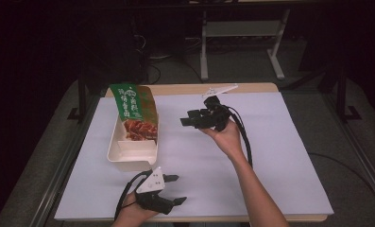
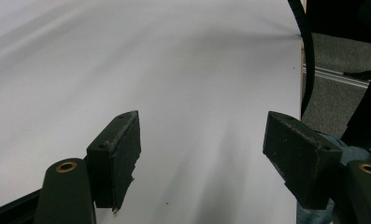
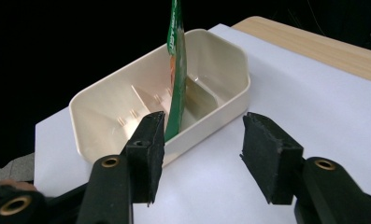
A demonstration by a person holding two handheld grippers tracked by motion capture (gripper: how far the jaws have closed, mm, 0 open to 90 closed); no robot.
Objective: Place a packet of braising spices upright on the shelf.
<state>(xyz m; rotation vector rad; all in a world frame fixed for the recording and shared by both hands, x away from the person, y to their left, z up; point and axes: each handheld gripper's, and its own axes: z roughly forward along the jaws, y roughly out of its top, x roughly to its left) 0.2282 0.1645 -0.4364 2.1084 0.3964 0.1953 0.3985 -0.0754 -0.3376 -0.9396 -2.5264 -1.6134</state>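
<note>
High view, green packet [image 1: 134, 112] upright in cream box [image 1: 128, 158], both grippers' jaws released, white table [image 1: 270, 156] bare around.

One cream tray [image 1: 121, 156], one green snack packet [image 1: 134, 111] (standing inside), two tongs.

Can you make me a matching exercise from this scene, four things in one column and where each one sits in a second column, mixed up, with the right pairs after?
Things
1. green snack packet with a red food picture
2. cream plastic divided box
3. left tool
4. right tool

Places
A. held above the middle of the white sheet, jaws apart, pointing toward the box
B. low at the near edge of the table, jaws apart
C. standing in the box, leaning at its far end
D. on the left part of the white sheet

Pairs: 1-C, 2-D, 3-B, 4-A
</note>
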